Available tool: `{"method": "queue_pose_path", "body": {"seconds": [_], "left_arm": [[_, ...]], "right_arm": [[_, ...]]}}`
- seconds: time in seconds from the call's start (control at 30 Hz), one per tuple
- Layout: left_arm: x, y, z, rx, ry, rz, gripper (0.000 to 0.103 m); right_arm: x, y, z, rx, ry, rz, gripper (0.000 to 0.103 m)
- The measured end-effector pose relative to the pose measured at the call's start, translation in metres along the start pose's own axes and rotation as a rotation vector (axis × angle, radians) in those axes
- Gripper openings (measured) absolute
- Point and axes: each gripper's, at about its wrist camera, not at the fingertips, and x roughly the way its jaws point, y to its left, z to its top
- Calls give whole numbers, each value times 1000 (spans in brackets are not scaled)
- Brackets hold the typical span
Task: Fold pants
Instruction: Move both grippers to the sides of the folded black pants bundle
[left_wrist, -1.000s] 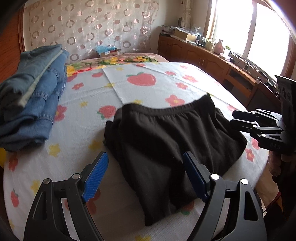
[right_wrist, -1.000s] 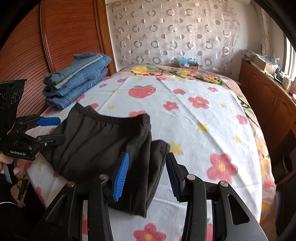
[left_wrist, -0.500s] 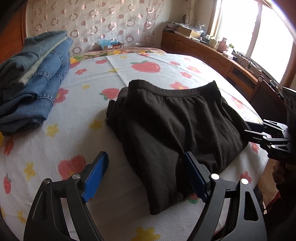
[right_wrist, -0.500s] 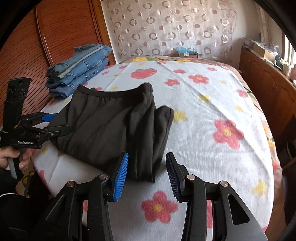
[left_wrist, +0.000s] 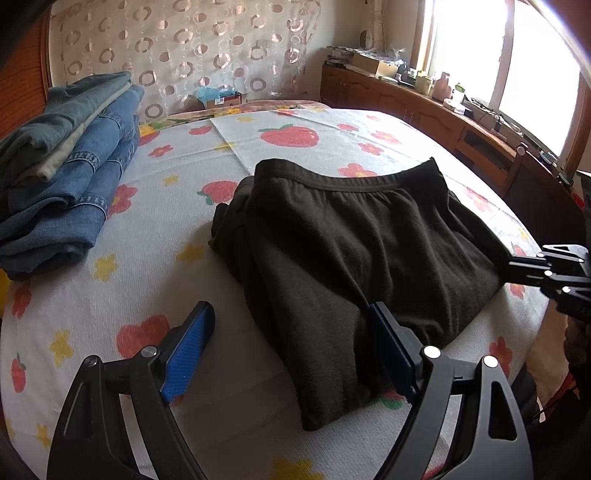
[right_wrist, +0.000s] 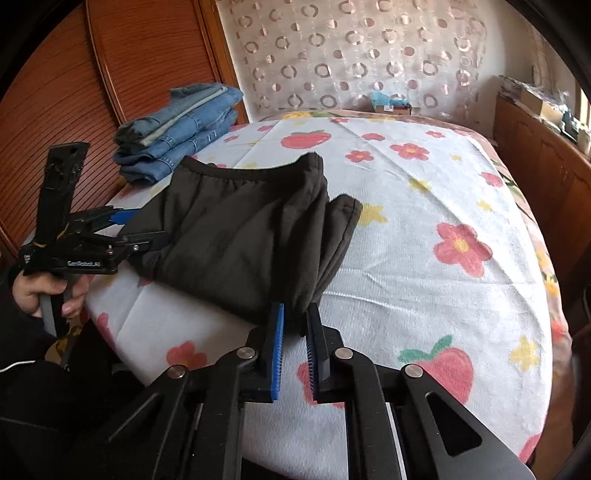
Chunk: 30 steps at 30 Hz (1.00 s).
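Observation:
Black pants (left_wrist: 354, 254) lie folded on the bed, waistband toward the headboard; they also show in the right wrist view (right_wrist: 236, 236). My left gripper (left_wrist: 291, 343) is open, its jaws wide on either side of the near left corner of the pants, empty. It shows at the left edge of the pants in the right wrist view (right_wrist: 125, 229). My right gripper (right_wrist: 295, 325) has its jaws nearly closed at the near corner of the pants; whether they pinch the fabric is unclear. It shows at the right edge of the pants in the left wrist view (left_wrist: 524, 269).
A stack of folded blue jeans (left_wrist: 62, 173) sits at the bed's far left, also seen in the right wrist view (right_wrist: 181, 129). The bed has a flower and strawberry print cover (right_wrist: 424, 236). A wooden cabinet (left_wrist: 424, 114) runs along the window side.
My right gripper's jaws have narrowed from open to nearly closed at the pants' near corner. Both grippers have pulled back toward the bed's near edge. The left jaws stay wide open.

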Motion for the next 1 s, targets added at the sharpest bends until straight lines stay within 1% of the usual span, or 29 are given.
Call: {"method": "queue_pose_path", "body": {"seconds": [0.3,0.33,0.37,0.4,0.43,0.5,0.53,0.7,0.73,0.8,0.83,0.97,1.0], "left_arm": [[0,-2,0,4,-8,3,86],[0,-2,-1,7,-10,2,86],[0,-2,-1,9,-12,1,86],[0,-2,-1,9,-15,0,86],[1,-2,-1,9,-16,1,86],[1,-2,0,6,-13,2,86],[1,-1,0,3,-10,1,86],[0,6,7,-32,19,-39,86],[-2,9,10,-47,9,-56,86],[-5,13,14,-59,-8,-66,86],[-6,14,16,-59,-13,-65,83],[-6,18,25,-68,-21,-68,74],[-5,20,26,-71,-23,-70,71]], "right_arm": [[-8,5,5,-1,-16,-7,10],[-8,6,6,-2,-19,-10,14],[-9,7,7,-1,-25,-21,16],[-9,7,8,1,-34,-33,20],[-8,6,10,5,-36,-47,29],[-4,5,14,13,-37,-59,40],[0,4,17,15,-39,-53,41],[27,1,32,20,-14,-75,42],[31,1,35,19,-11,-78,42],[38,3,39,16,-3,-88,42],[41,3,40,14,-2,-91,42],[46,3,43,15,5,-104,43],[48,3,43,17,7,-111,43]]}}
